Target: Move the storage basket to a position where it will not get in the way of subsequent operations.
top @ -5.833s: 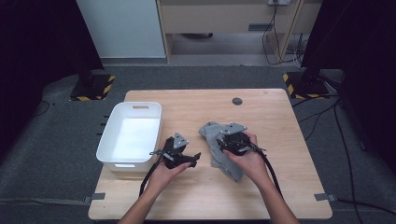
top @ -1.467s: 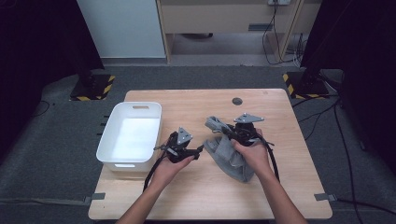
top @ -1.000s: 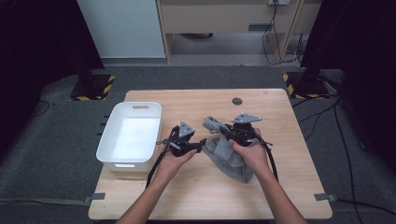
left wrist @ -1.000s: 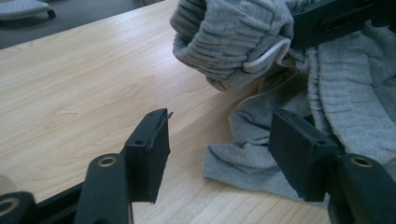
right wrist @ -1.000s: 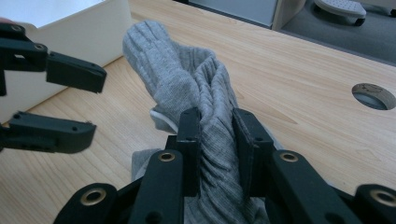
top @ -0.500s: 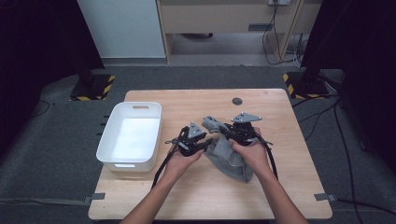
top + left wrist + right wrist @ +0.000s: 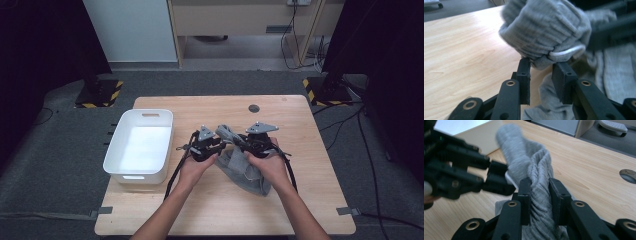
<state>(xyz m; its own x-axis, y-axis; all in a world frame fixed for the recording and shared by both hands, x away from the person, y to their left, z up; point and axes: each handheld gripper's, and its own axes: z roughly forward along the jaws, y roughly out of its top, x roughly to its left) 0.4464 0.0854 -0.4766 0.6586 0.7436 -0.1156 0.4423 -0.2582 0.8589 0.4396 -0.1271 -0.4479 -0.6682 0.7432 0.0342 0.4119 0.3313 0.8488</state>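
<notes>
High view: you stand at a wooden table with a gripper in each hand. A grey knitted garment lies bunched at the table's middle, part of it lifted between the two tools. Your left gripper and right gripper sit close together above it. A white bin rests near the table's left edge, well apart from the cloth. The step looks like gathering or folding the garment, likely before it goes into the bin.

Left gripper view: your left gripper's jaws have just been closing. A rolled grey fold with a white cord sits at their tips; the left pad touches it, but a gap shows at the right pad, so the jaws look not quite pressed home. Bare table lies open to the left.

Right gripper view: your right gripper is pinching a gathered, pleated band of the garment firmly between both pads. The left tool shows blurred just to the left, very near. A round hole in the table sits far right.

Next, finish the left pinch so both tools hold cloth, then lift together. There is free table ahead and to the right; the bin's near wall is the edge to clear when you move left.
</notes>
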